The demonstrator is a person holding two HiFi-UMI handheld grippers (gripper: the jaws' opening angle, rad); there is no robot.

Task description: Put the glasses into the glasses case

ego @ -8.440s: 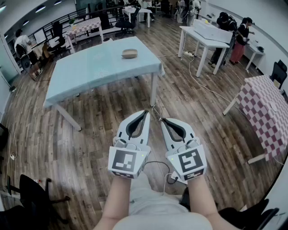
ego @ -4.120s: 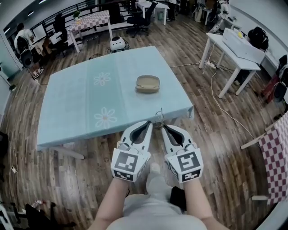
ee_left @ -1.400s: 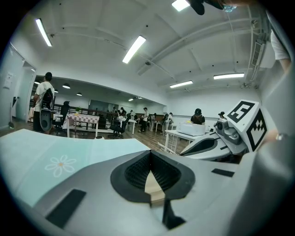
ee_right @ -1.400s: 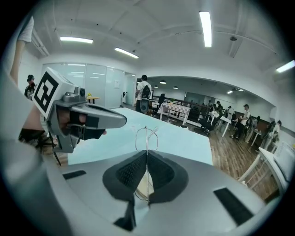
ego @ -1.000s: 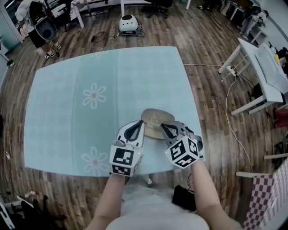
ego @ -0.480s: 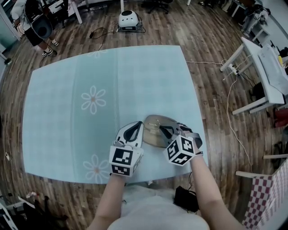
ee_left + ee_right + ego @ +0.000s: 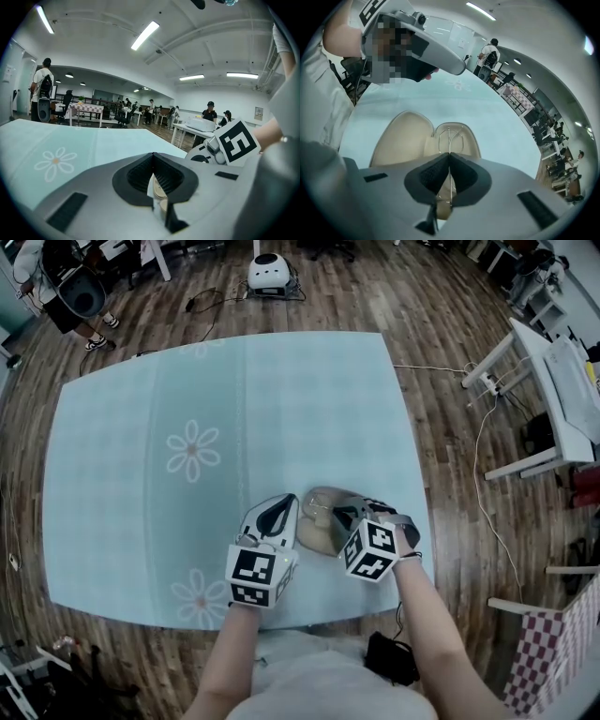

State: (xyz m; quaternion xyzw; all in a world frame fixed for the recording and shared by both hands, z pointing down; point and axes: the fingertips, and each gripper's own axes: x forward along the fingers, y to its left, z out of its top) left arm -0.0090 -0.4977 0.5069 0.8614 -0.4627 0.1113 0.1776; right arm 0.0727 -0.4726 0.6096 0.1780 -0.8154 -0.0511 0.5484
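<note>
Reading the table (image 7: pixel 122 521) from its left edge: pale blue cloth with daisy prints (image 7: pixel 190 450), and nothing of the task on that half. The left gripper (image 7: pixel 286 506) sits close to the near edge, right of centre. In its own view the jaws are brought together at the tips with nothing gripped, and only a sliver of beige shows beyond them. Just beside it, toward the near right corner, lies the glasses case (image 7: pixel 317 526), already open. The right gripper view shows the two beige halves spread side by side, both linings bare. The glasses (image 7: pixel 449 135), a thin wire frame, are not in the case yet. They stick out past the tips of the right gripper (image 7: pixel 339 513), whose jaws are clenched on the wire, and they hang over the case's right-hand half as that view shows it. Whether the wire touches the lining yet I cannot tell. The right gripper tilts steeply down at the case from the near right side. Judgement: the task is well along, with the case open and the glasses brought directly over it. Left to do are setting the frame down inside that half and letting the jaws go. Shutting the lid may follow, though the task names only the placing. The left gripper looks placed to steady the case if it slides.
</note>
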